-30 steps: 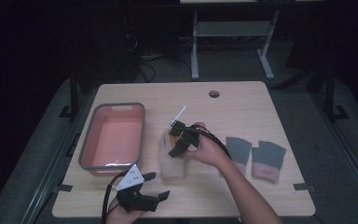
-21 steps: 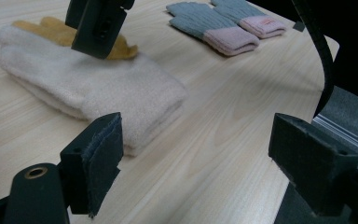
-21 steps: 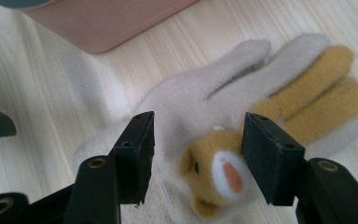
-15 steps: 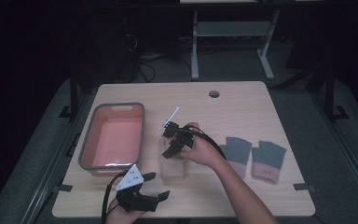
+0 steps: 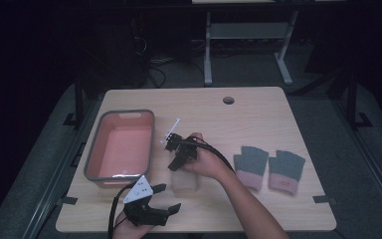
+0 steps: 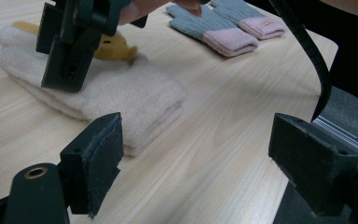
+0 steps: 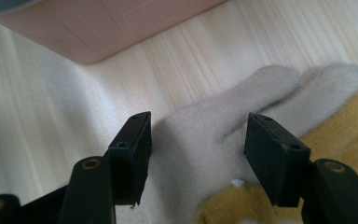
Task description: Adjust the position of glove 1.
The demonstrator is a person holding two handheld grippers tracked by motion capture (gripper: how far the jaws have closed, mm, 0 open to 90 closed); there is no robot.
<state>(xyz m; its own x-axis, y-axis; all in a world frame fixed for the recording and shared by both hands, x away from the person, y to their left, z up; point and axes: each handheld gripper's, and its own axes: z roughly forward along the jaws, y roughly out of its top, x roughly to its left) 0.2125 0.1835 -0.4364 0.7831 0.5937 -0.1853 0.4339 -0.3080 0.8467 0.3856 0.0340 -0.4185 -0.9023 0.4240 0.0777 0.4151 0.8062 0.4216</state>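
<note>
Left gripper [image 5: 166,198] at the near table edge, jaws spread wide, nothing between them. Just beyond, cream fleece glove with a mustard-yellow patch [image 6: 121,93] flat on the pale wooden table [image 5: 258,114], beside the pink rectangular plastic tub with grey rim [image 5: 121,149]. Right gripper [image 7: 196,149] poised over the glove's finger end, jaws just opened further, released, straddling the cloth without pressing it. Farther right, pair of grey-and-pink knitted gloves [image 5: 268,167], well apart.
</note>
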